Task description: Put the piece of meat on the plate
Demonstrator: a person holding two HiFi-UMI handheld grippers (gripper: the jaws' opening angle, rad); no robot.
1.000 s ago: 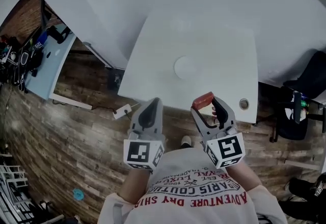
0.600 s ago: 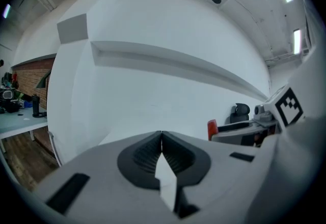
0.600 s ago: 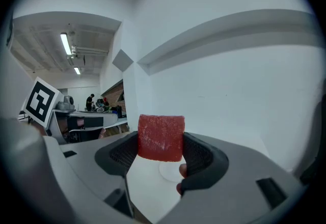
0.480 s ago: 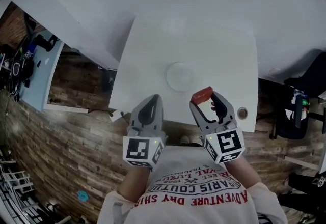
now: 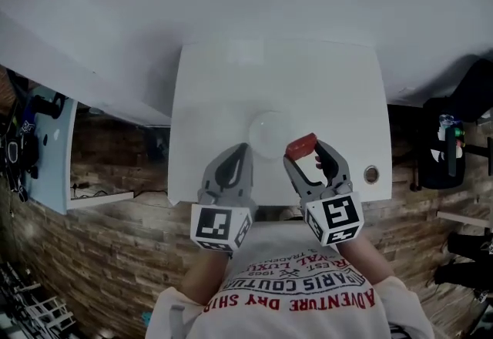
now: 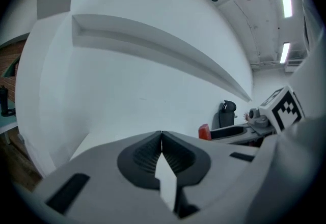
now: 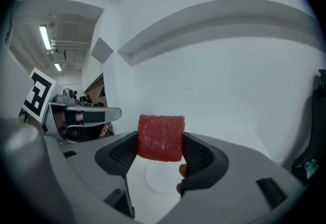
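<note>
The right gripper clamps the red piece of meat between its jaws, just beside the white plate on the table — the left gripper has its jaws together, empty.

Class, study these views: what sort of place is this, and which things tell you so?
Probably an office or lab workroom, not a kitchen: a plain white table on wood-plank floor, a black office chair beside it, and strip lights on the ceiling.
</note>
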